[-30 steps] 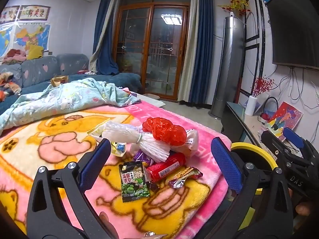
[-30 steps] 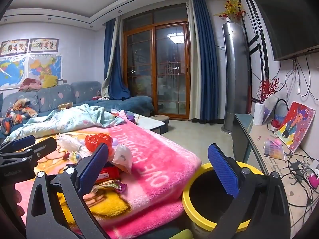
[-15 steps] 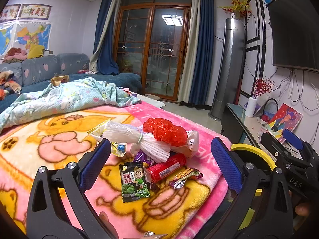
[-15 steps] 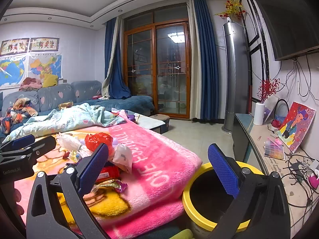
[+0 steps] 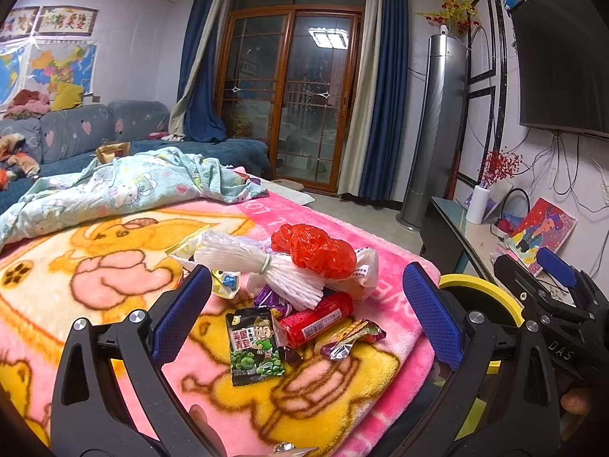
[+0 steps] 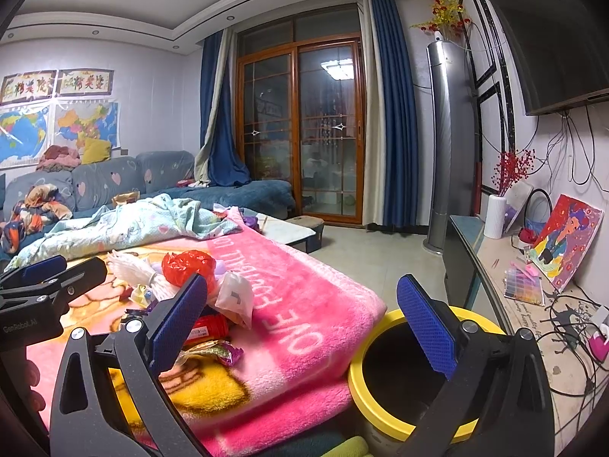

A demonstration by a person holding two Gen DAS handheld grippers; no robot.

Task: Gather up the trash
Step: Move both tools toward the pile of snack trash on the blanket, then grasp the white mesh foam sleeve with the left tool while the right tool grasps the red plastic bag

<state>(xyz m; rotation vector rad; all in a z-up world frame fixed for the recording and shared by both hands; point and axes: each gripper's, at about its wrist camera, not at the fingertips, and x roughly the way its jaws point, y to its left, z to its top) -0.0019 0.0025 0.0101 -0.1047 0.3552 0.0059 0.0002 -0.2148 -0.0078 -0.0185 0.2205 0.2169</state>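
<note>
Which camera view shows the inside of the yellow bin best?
The right wrist view: the yellow bin lies open below the camera, with most of its rim and its dark inside visible. The left wrist view shows only part of the rim, behind a finger of the left hand-held gripper.

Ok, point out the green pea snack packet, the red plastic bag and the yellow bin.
green pea snack packet (image 5: 255, 346), left wrist view, printed front.
red plastic bag (image 5: 316, 247), left wrist view, crumpled middle.
yellow bin (image 6: 356, 388), right wrist view, near rim.
</note>
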